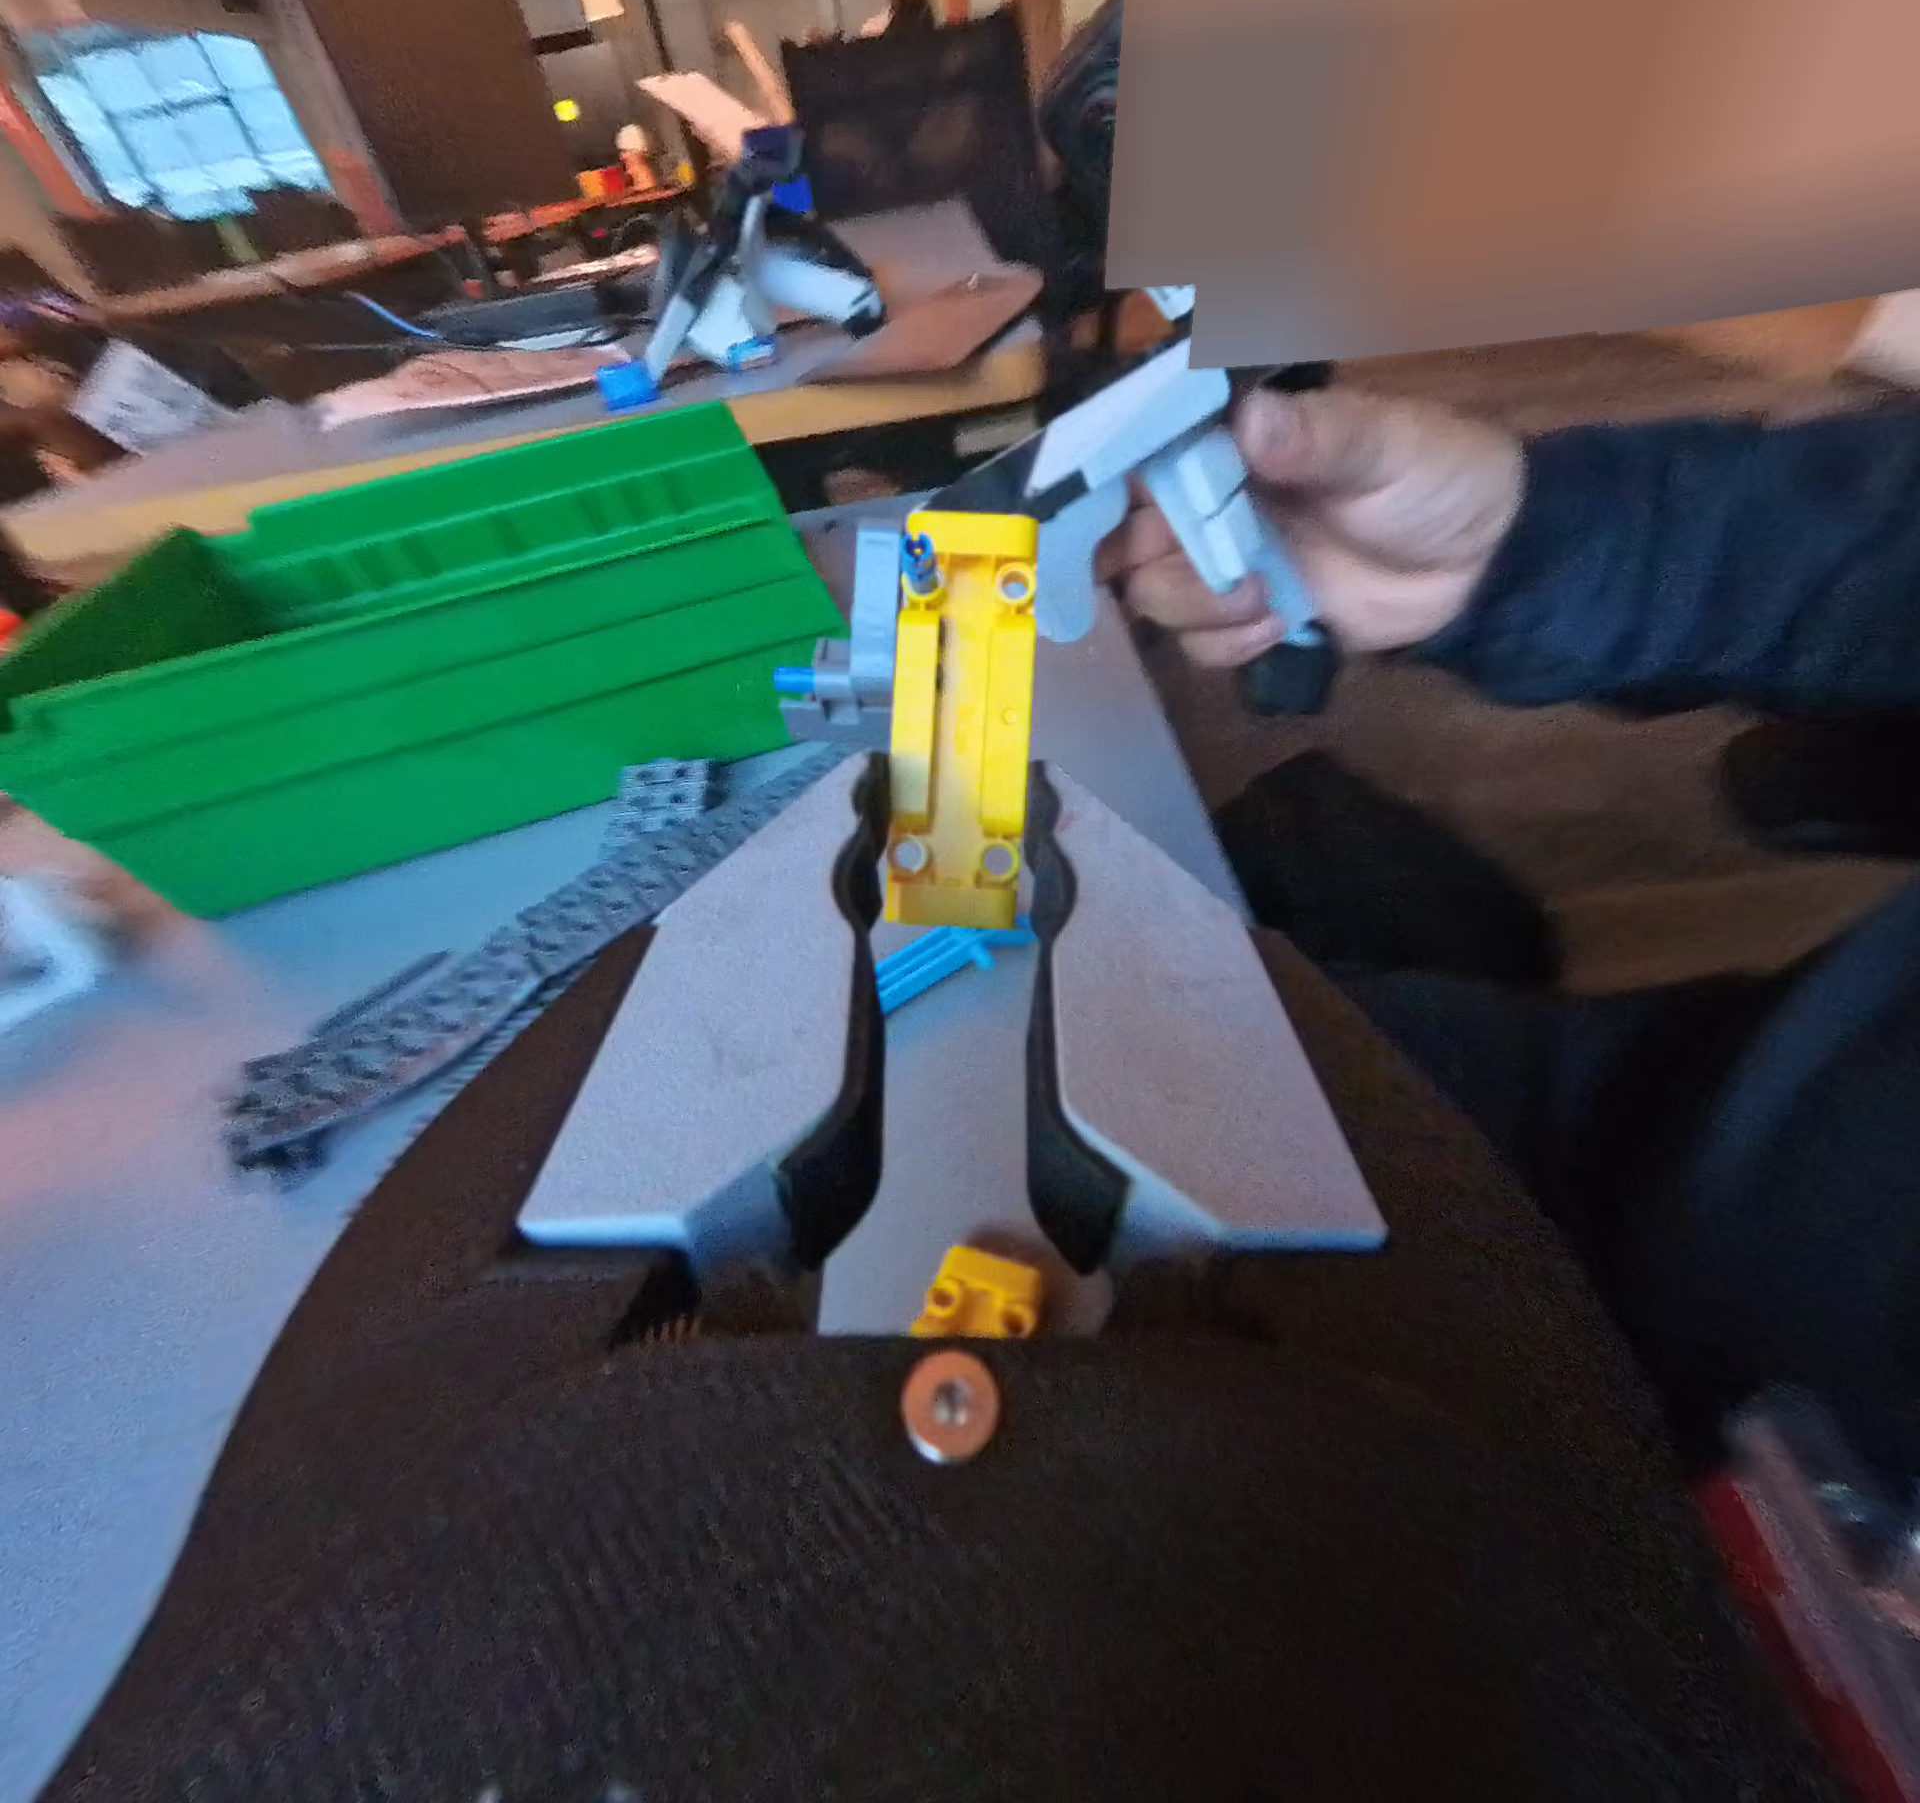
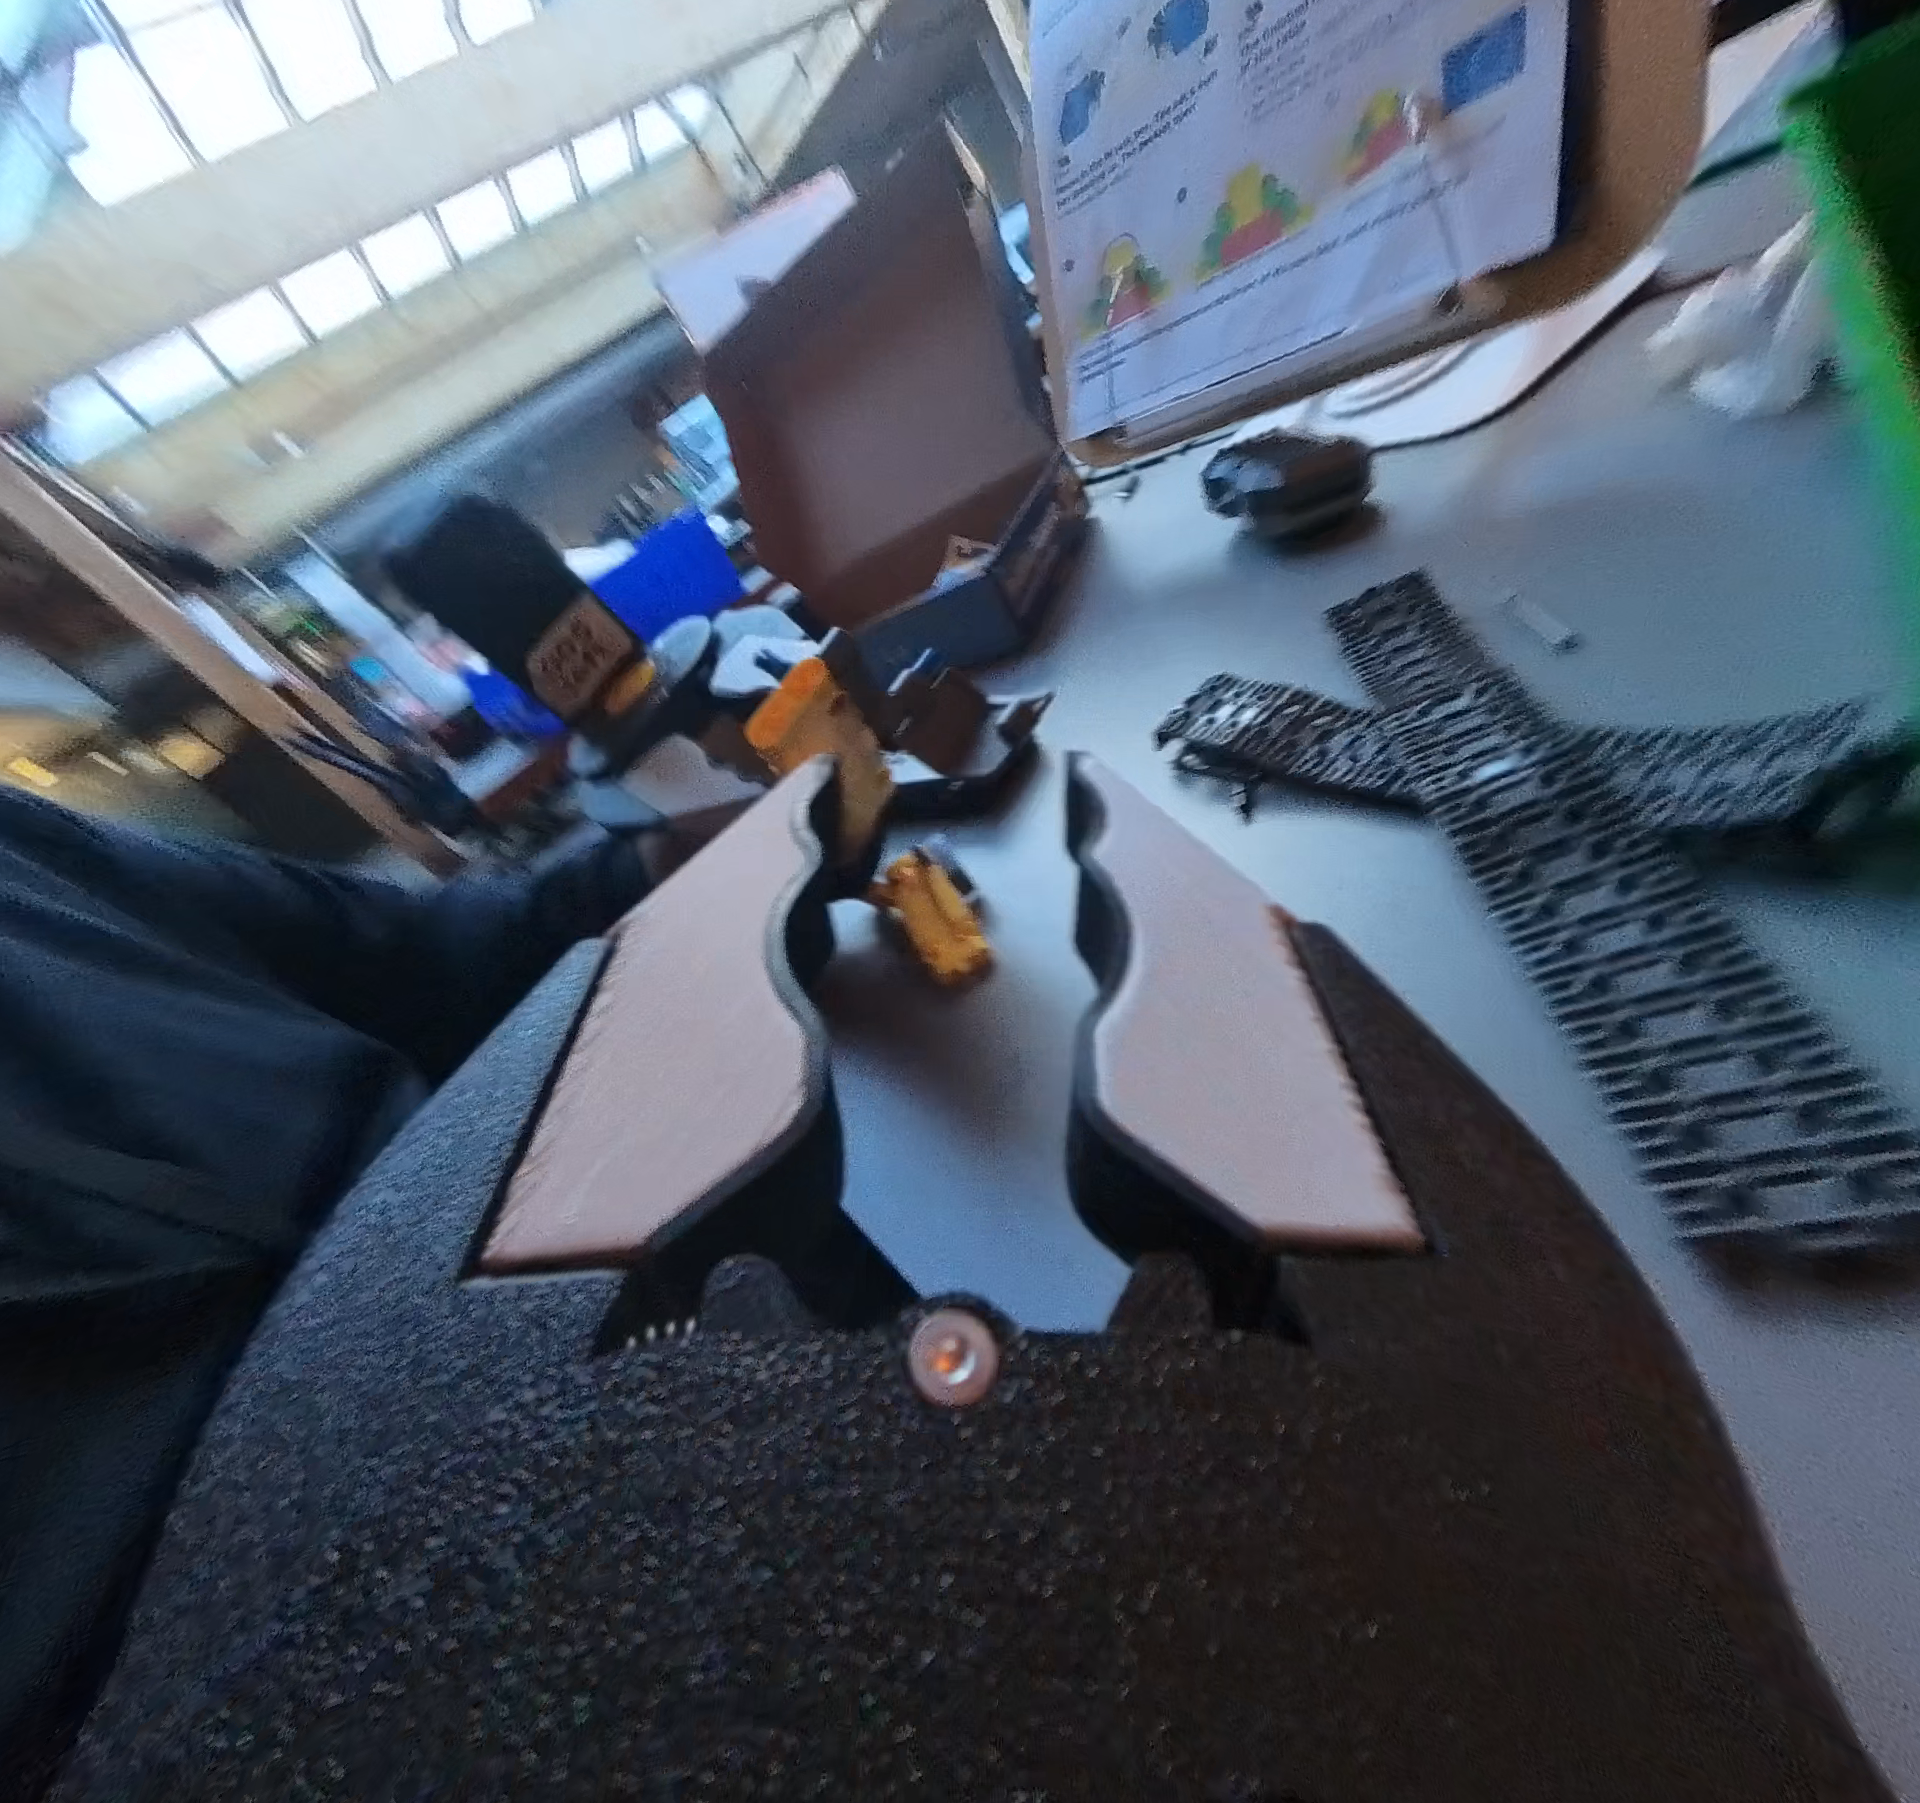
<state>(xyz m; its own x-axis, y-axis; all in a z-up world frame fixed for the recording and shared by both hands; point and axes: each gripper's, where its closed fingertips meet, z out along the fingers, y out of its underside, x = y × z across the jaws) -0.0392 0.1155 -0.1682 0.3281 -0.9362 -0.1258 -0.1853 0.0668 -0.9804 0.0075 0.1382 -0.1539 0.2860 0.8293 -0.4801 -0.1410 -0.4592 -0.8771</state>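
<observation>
My left gripper [image 1: 961,818] is shut on a yellow brick assembly [image 1: 961,704] and holds it upright above the table. A grey part with a blue pin [image 1: 836,688] sticks out of its left side. My right gripper [image 2: 951,797] is open and empty. It hovers over a small yellow piece [image 2: 930,922] lying on the table between its fingers. In the left wrist view the right gripper [image 1: 1023,496], held by a hand [image 1: 1361,527], sits just behind the top of the assembly. The same assembly shows blurred by the right gripper's left fingertip [image 2: 821,725].
A green bin [image 1: 416,652] stands left of the assembly. Grey track strips [image 1: 468,1005] lie on the table, also in the right wrist view [image 2: 1558,818]. A blue piece [image 1: 935,964] and a small yellow piece [image 1: 977,1291] lie under the left gripper. A board with a printed sheet [image 2: 1299,143] stands behind. Tip to tip, the grippers are about 6 cm apart.
</observation>
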